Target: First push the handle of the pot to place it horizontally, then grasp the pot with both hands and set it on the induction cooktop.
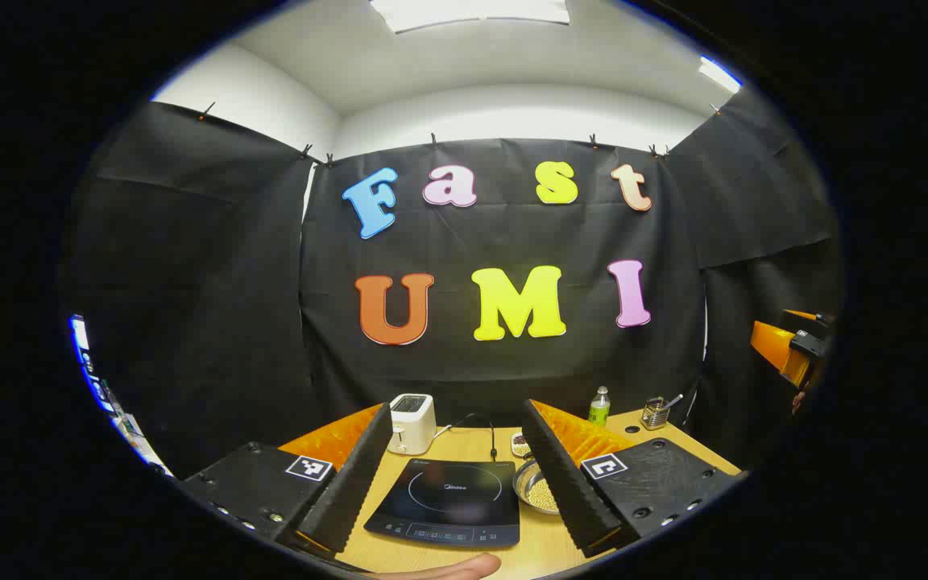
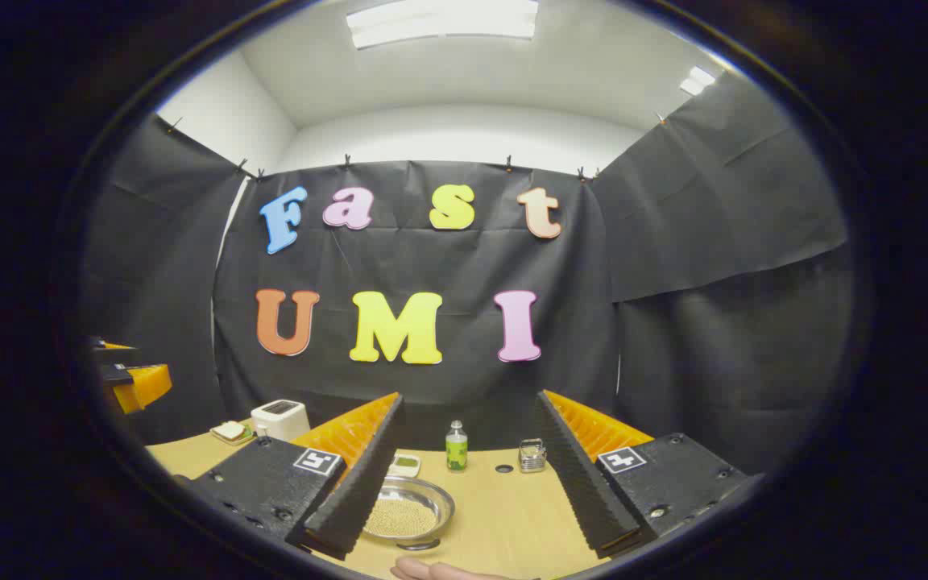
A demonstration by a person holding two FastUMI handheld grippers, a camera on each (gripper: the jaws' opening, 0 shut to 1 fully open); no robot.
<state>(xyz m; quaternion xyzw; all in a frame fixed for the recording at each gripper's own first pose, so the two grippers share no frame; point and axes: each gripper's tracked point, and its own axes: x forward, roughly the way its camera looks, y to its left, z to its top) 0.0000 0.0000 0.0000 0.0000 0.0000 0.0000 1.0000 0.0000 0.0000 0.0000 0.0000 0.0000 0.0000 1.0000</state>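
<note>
On the table [image 1: 464, 445] I see the cooktop [image 1: 446, 503] between my left gripper [image 1: 456, 483], jaws wide and empty. My right gripper [image 2: 472, 483] gapes empty too, a bowl [image 2: 408, 509] near its left finger.

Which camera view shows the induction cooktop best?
The left gripper view: the induction cooktop lies whole on the table, between the open left gripper's fingers, control panel facing the camera. I cannot make it out in the right gripper view.

Both tongs [image 1: 457, 475] [image 2: 472, 483] gape wide, raised
</note>
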